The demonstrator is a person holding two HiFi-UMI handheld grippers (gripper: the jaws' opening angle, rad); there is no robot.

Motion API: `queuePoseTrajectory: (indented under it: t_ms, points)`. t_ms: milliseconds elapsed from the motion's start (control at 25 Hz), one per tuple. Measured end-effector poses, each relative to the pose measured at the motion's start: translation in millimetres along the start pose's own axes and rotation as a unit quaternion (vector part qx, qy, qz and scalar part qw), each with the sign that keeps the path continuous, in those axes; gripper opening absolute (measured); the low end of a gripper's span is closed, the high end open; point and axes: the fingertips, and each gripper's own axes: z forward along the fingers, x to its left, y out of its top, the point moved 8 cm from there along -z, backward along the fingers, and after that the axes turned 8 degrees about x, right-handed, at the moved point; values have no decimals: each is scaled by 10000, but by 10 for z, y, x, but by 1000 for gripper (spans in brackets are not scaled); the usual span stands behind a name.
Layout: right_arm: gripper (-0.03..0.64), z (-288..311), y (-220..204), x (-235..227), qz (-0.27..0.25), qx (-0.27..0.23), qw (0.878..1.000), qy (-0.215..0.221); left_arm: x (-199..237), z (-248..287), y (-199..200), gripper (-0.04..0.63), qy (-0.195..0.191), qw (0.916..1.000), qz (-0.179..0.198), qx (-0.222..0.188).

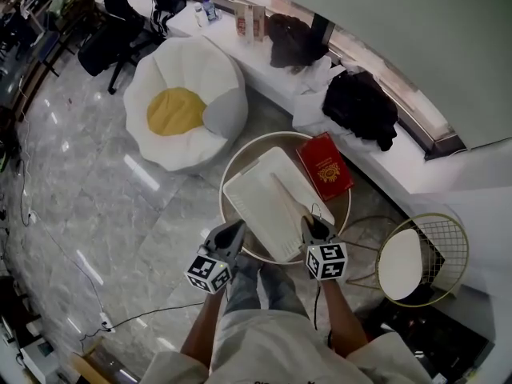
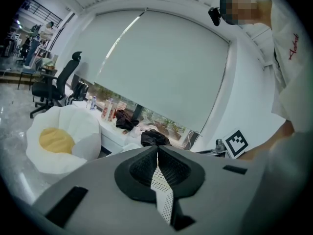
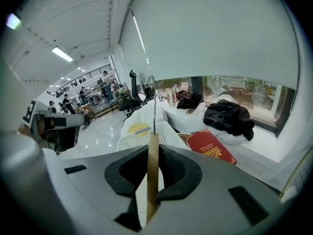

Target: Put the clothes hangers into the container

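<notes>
1. My right gripper (image 1: 316,229) is clenched on the wooden clothes hanger (image 1: 290,198). Its bar stands edge-on between my pads, with the metal hook pointing away from me.
2. My left gripper (image 1: 228,234) has its jaws pressed together with nothing in them, and sits at the near left corner of the white container (image 1: 256,206).
3. The hanger reaches out over the right side of the container, which sits on the round table (image 1: 240,154). I judge this to be the placing step.
4. Next, I reckon I should lower the bar until it lies flat on the container floor, hook inside the walls, and only then let go.
5. Count: one hanger, one container, one red book (image 1: 326,166) on the table just right of the container, and two grippers.
</notes>
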Motion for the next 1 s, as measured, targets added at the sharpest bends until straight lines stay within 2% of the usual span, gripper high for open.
queuePoseTrajectory:
  t_ms: [1000]
  points:
    - [74, 1175, 133, -209, -326, 957, 9949, 68, 330, -130, 0, 31, 375, 9991, -194, 2]
